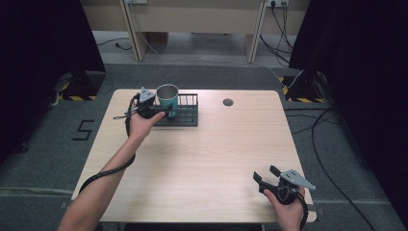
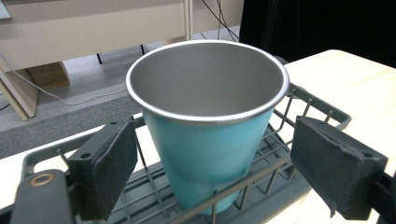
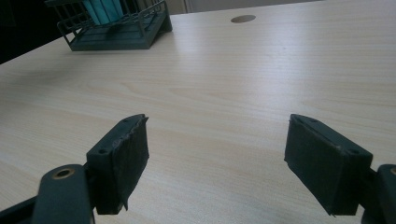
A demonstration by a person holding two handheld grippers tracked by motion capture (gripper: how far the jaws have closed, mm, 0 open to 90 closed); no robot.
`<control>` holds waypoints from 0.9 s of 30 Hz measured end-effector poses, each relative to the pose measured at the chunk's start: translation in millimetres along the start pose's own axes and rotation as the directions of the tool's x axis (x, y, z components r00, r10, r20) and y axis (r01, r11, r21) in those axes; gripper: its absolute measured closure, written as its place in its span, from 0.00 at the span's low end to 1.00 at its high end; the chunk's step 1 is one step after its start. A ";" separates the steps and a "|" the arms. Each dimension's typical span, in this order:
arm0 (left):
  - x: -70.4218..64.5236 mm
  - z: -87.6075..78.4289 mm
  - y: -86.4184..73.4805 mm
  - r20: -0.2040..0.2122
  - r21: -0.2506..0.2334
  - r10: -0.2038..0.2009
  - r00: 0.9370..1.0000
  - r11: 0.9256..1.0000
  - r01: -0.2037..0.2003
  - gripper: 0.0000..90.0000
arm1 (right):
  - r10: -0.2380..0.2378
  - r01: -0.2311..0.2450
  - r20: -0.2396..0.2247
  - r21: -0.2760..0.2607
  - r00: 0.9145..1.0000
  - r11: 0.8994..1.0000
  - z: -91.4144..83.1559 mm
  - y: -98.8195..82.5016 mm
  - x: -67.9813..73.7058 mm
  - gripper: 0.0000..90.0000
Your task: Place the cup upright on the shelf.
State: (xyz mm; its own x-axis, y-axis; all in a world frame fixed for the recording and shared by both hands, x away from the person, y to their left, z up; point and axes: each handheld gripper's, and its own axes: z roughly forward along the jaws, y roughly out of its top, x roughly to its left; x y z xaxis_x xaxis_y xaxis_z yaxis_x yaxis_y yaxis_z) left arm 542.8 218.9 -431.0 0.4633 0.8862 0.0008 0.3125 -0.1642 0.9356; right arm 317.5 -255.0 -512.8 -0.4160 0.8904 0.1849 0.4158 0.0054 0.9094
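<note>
Cup (image 2: 205, 126) sits dead ahead of the left claw (image 1: 166, 111), upright in the wire rack (image 1: 190, 115) at the far-left part of the counter (image 1: 211, 159). Teal wall, steel rim, mouth up, long axis vertical. In the left gripper view both pads (image 2: 109, 170) flank the cup's lower half with a clear gap on each side: jaws spread wide, holding nothing. Cup body lies between them, slightly closer to the left pad.

Key relation: the rack's near rail runs across the front of the cup between the pads, so the jaws straddle the rail as well as the cup. Judgement: closing here should catch the cup wall above the rail, but the taper narrows downward, so a grip low on the body may slip. Lift path is straight up; rack walls block any sideways exit.

Left hand (image 1: 142, 122) is the near one by a wide margin. Right claw (image 1: 268, 177) hovers at the near-right corner of the counter, well apart from the rack, jaws wide open and empty; its view shows bare wood between the pads (image 3: 123, 161) with the rack far off.

Open room: the whole middle and right of the counter is bare, apart from a round cable port (image 1: 228, 102) near the far edge. Rack sits close to the far edge.
</note>
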 end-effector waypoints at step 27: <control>3.8 -50.7 -13.0 0.021 -0.024 0.011 1.000 1.000 -0.010 0.16 | -0.002 0.002 0.003 0.002 1.000 1.000 0.3 0.1 0.3 0.25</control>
State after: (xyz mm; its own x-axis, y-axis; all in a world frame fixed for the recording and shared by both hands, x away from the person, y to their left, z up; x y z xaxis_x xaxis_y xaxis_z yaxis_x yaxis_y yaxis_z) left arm 498.4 246.4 -425.3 0.4839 0.8751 0.0032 0.2877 -0.1625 0.9438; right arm 317.7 -254.5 -512.9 -0.4144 0.8918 0.1815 0.4163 0.0084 0.9092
